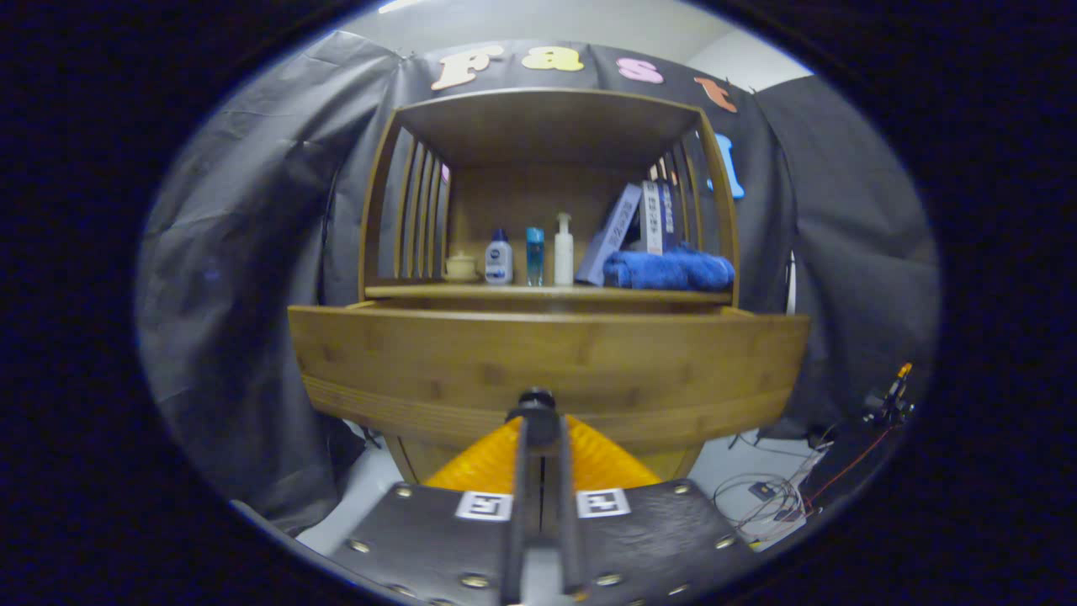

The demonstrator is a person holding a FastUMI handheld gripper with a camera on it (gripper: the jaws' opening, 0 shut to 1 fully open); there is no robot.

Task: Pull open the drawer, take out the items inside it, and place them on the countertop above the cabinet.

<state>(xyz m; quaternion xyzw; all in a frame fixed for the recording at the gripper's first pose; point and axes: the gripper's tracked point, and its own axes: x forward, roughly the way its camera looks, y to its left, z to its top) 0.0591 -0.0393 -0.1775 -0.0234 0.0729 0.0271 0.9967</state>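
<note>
Gripper (538,421) clamped on round dark knob (537,399) (smooth bamboo drawer (421,362))

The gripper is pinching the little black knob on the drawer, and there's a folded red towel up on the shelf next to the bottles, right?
Nearly. The towel is blue, not red; the gripper view shows it. The rest holds: the gripper has its fingers closed on the black knob of the drawer, and the towel lies on the shelf near the bottles.
</note>
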